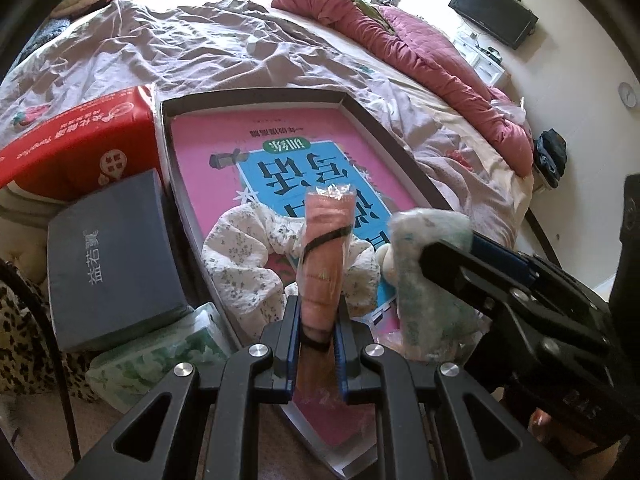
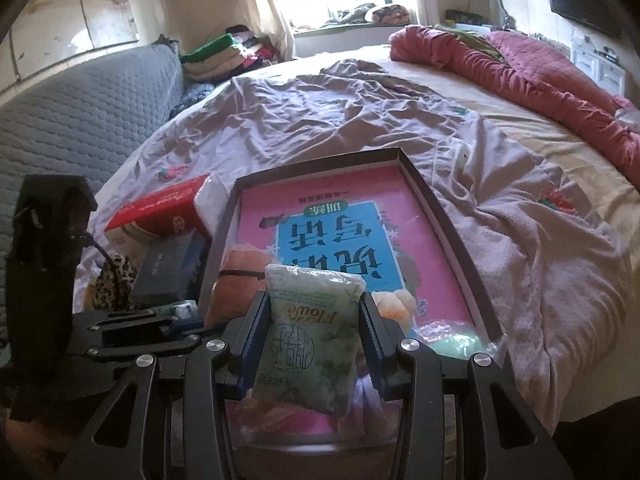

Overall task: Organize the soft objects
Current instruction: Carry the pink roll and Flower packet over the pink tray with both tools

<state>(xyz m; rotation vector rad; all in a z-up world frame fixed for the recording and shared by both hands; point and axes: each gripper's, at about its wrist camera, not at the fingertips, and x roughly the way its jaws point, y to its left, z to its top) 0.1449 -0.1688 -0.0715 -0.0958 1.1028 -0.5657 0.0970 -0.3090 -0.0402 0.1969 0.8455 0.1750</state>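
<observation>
Soft objects partly lie in the box (image 1: pixel 404 152); your left gripper (image 1: pixel 316 328) clamps the orange roll (image 1: pixel 326 248), your right gripper (image 2: pixel 312 320) the tissue pack (image 2: pixel 308 328), both unplaced.

The bed (image 2: pixel 360 112), under a wrinkled lilac sheet (image 2: pixel 304 120), carries a shallow dark-rimmed tray (image 2: pixel 432 196) at centre frame, a red carton (image 2: pixel 160 208) and grey box (image 1: pixel 108 256) at its left, and a bunched red quilt (image 2: pixel 532 76) upper right.

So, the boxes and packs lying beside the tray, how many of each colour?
Red pack: 1
Grey box: 1
Green pack: 1
Total: 3
</observation>
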